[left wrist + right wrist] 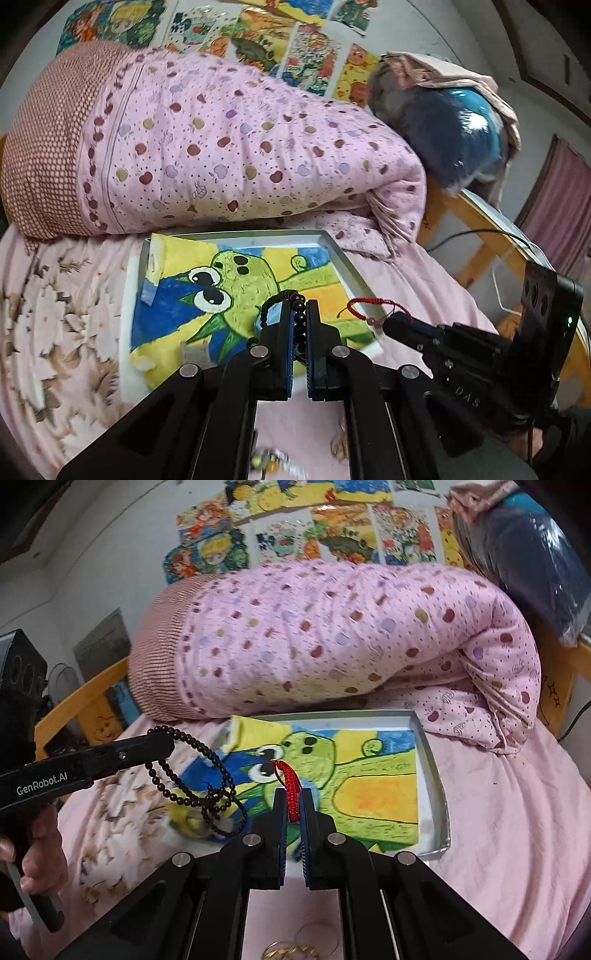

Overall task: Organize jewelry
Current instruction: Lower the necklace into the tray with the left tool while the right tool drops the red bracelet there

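Left wrist view: left tool [299, 314] pinches round black beads [300, 317]; right tool [294, 797] clamps a braided red cord [291, 786].

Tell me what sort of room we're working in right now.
Most likely a bedroom: a rolled pink quilt with apple print lies on a pink sheet over a wooden bed frame, and colourful cartoon drawings cover the wall.

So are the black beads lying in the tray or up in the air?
In the air: the left tongs pinch the black beads, which dangle over the tray.
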### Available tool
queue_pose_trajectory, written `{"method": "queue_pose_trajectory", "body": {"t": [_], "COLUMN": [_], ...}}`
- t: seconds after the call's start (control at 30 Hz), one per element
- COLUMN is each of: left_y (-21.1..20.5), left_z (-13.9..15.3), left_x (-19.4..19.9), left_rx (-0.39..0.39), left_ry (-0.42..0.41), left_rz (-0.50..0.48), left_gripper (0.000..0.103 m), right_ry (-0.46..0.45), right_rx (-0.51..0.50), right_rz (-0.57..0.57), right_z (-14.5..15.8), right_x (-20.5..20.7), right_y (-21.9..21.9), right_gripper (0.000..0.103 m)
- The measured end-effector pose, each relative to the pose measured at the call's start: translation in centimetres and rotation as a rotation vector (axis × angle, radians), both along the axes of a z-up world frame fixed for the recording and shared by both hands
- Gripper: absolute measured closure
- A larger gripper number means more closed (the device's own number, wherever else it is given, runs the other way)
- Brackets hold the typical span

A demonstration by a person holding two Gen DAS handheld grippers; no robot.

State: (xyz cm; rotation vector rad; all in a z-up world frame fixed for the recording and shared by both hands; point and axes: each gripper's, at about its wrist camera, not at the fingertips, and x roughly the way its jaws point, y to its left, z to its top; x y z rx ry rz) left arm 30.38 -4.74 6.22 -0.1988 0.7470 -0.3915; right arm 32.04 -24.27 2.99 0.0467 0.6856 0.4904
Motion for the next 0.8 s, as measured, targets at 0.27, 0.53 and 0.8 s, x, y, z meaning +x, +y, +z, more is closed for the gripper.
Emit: {"method": "queue_pose_trajectory", "body": {"t": [0.27, 0.53, 0.8], "left_y": [-0.7, -0.9, -0.4], "left_z": [-4.7, -9.4, -11.2], "left_x": [3.1, 4.1, 4.1], "left_rx": [-0.004, 0.026, 0.036], "left_ry": [0.062, 0.142, 0.183], "left_rz": [0.02, 0.033, 0.063], "left_gripper": [0.1, 0.1, 0.099], "right_ry": [0.099, 0.136, 0.133], "right_rx": [0.009, -0.011, 0.0], "right_rz": [-0.038, -0.048, -0.059], "right_z": [-4.8, -7.9, -8.5], "right_x": [3.4, 4.5, 4.4], "right_y": [-0.1, -0.3, -1.3], "right_gripper": [0.096, 0.096, 0.079]}}
